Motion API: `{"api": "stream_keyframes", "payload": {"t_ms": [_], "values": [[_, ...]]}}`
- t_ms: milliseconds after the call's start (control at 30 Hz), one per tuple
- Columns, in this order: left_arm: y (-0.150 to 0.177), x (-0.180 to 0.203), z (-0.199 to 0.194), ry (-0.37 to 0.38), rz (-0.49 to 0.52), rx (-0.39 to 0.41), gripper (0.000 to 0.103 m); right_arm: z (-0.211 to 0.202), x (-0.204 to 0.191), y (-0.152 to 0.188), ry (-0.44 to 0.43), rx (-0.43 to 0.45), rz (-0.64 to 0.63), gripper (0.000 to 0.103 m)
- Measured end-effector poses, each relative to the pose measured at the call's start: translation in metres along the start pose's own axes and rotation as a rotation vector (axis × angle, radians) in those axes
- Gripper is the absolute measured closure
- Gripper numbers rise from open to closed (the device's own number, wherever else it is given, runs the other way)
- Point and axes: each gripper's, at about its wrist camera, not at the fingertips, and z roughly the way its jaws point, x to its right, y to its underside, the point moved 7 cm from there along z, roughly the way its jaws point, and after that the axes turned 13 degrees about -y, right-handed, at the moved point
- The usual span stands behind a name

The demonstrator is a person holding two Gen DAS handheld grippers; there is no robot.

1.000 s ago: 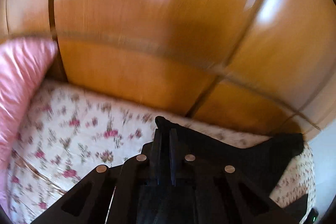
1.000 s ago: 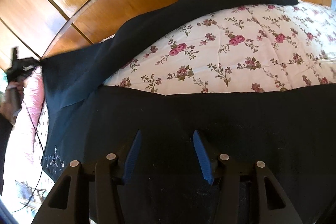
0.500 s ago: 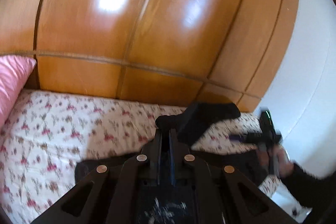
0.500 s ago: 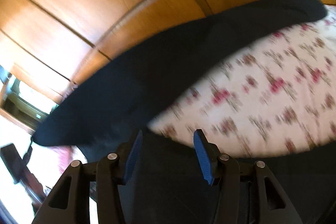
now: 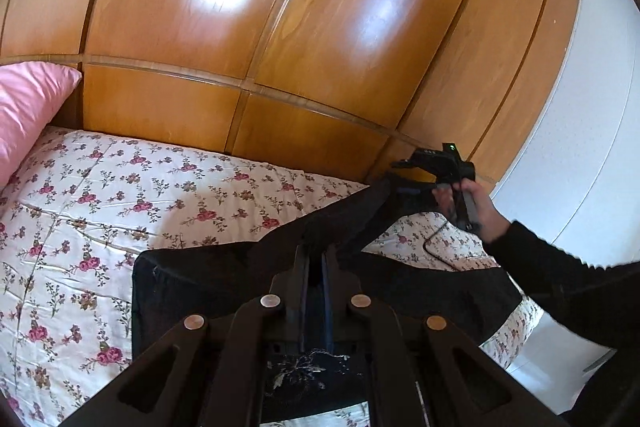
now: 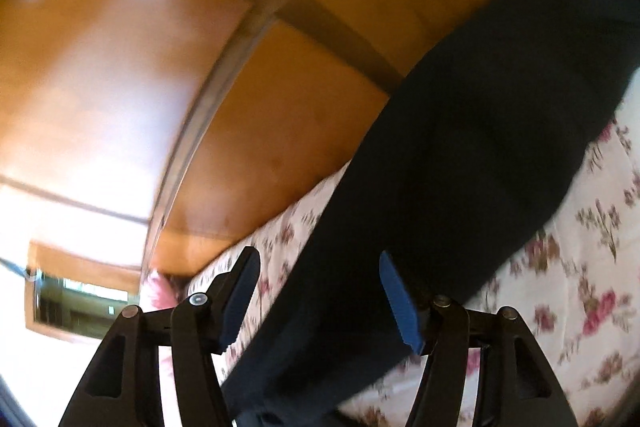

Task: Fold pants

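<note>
Now that my left hand-held gripper [image 5: 316,267] has swung the pant leg over, its two fingers are squeezed tight on the black cloth, with a bit of the white flower stitching showing just under them. A second ago this camera saw mostly wood and only a small strip of cloth. Now it looks down on the bed [image 5: 120,187], and the pants [image 5: 208,287] lie there in a dark, flat piece right past my fingers.

My right hand-held gripper [image 6: 320,291] is spread wide, its blue pads apart. Cloth runs between them and off to the upper right, but the pads are not pinching it. A second ago this camera looked down across the pants lying low on the bed; now it has tipped up toward the wood, and the picture is smeared, so that hand is moving fast.

A little farther out, in the left view, a stretch of the pants lifts off the bed and runs up to my right hand [image 5: 468,203]. I think the cloth is draped there, but I cannot tell just how it hangs on.

I think the first fold is about half made. Next the lifted part needs to come down flat.

Farthest off are the pink pillow [image 5: 28,107] and the shiny wooden wall [image 5: 280,27].
</note>
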Motion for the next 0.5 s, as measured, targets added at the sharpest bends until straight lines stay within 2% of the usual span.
{"api": "stream_keyframes", "payload": {"t_ms": [67,133,200,233,300,367,500], "values": [[-0.001,0.000,-0.001,0.001,0.019,-0.003,0.098,0.009,0.006,-0.009,0.023,0.000,0.015,0.040],[-0.001,-0.002,0.000,-0.003,0.033,-0.008,0.098,0.024,0.010,-0.011,0.047,-0.051,0.010,0.051],[-0.004,-0.006,0.002,-0.020,0.037,-0.009,0.098,0.034,0.011,-0.010,0.103,-0.097,-0.049,0.084],[-0.007,-0.011,0.005,-0.033,0.028,-0.010,0.098,0.036,0.010,-0.008,0.131,-0.107,-0.078,0.089],[-0.018,-0.024,0.015,-0.093,0.006,-0.018,0.098,0.034,0.004,-0.006,0.132,-0.101,-0.124,0.094],[-0.035,-0.041,0.027,-0.148,-0.024,-0.008,0.098,0.023,-0.008,-0.005,0.106,-0.075,-0.160,0.095],[-0.087,-0.084,0.053,-0.285,-0.097,0.040,0.098,-0.026,-0.050,-0.002,-0.041,0.017,-0.251,0.095]]}}
